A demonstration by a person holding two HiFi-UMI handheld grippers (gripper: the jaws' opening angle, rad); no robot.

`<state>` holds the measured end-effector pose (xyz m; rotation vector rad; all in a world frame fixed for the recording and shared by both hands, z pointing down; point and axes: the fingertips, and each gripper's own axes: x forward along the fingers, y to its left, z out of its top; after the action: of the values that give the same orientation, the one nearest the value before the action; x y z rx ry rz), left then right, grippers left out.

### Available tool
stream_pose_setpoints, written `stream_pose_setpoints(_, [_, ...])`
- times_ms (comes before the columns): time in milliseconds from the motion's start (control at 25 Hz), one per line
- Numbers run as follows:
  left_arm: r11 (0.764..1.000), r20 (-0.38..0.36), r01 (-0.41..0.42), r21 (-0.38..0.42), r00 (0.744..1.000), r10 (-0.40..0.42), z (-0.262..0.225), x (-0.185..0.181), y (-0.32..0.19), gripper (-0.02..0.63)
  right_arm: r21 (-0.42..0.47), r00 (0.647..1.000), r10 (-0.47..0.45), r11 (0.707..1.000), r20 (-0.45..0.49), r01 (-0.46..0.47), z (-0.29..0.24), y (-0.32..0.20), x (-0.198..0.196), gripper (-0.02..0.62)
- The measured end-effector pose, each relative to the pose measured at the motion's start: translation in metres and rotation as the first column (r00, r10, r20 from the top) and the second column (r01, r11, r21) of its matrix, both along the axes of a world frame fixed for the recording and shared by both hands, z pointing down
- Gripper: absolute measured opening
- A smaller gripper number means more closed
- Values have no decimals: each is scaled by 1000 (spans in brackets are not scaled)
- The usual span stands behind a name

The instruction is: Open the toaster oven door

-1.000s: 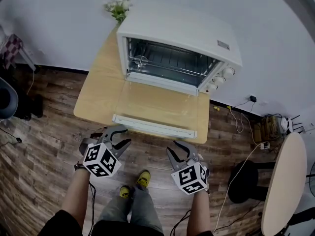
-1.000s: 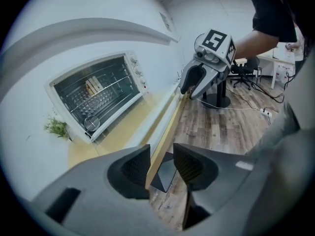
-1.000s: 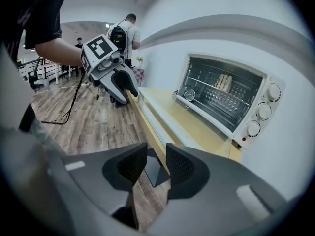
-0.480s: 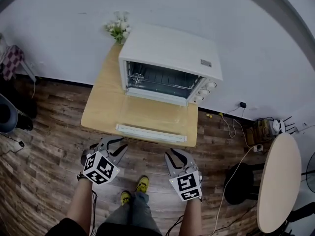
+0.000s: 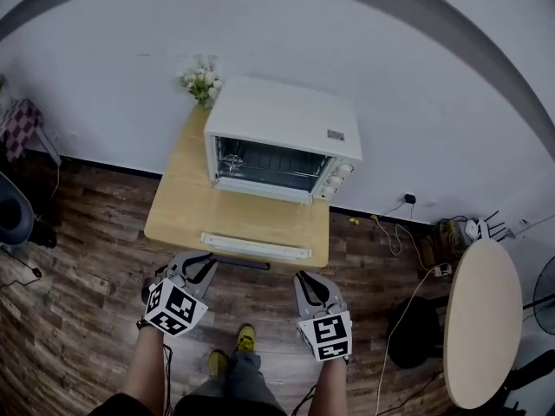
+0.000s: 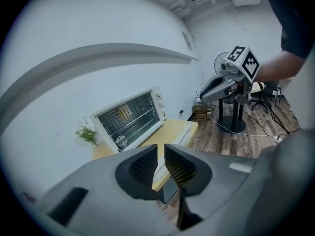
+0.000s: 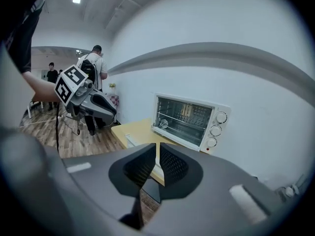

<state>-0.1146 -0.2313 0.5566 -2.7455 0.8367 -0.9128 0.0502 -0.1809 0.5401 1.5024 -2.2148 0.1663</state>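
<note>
The white toaster oven point(image 5: 277, 124) stands on a wooden table point(image 5: 173, 219) against the wall. Its glass door point(image 5: 260, 219) lies folded down flat, handle point(image 5: 256, 247) toward me, and the wire rack inside shows. Both grippers hover in front of the table's near edge, clear of the door. My left gripper point(image 5: 201, 261) has just been closing on nothing; a narrow slit remains between its pads point(image 6: 145, 166). My right gripper point(image 5: 310, 277) has also just been closing on nothing, and its pads point(image 7: 172, 163) all but touch. The oven point(image 6: 130, 114) point(image 7: 189, 119) shows beyond both pairs of jaws.
A small pot of white flowers point(image 5: 201, 81) sits behind the oven's left corner. A round table point(image 5: 481, 319), a dark stool point(image 5: 412, 323) and cables point(image 5: 408, 224) lie to the right. Wooden floor runs under my feet. People point(image 7: 96, 63) stand far off.
Both grippers have drawn back from the table's edge and lifted, and their jaws have narrowed from wide open. The oven looks smaller and farther off. The door stays down.
</note>
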Motion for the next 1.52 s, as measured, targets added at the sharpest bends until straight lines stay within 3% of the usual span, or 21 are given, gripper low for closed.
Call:
stream_pose_setpoints(480, [994, -98, 100, 41, 991, -95, -57, -14, 23, -9, 75, 997, 55, 995, 56, -59, -53, 31, 6, -5])
stream_pose_setpoints(680, [985, -201, 168, 28, 967, -159, -92, -22, 28, -6, 99, 993, 92, 990, 71, -98, -72, 40, 13, -5])
stream_pose_setpoints(880, [970, -242, 244, 15, 942, -234, -116, -35, 28, -3, 127, 992, 107, 985, 62, -114, -92, 47, 14, -6])
stream_pose_setpoints(1240, [961, -325, 275, 38, 912, -249, -155, -45, 41, -3, 182, 992, 124, 975, 37, -129, -120, 58, 19, -5])
stream_pose_setpoints(1520, [957, -361, 277, 81, 904, -231, -185, -53, 48, -2, 226, 980, 157, 957, 124, -182, -152, 65, 27, -5])
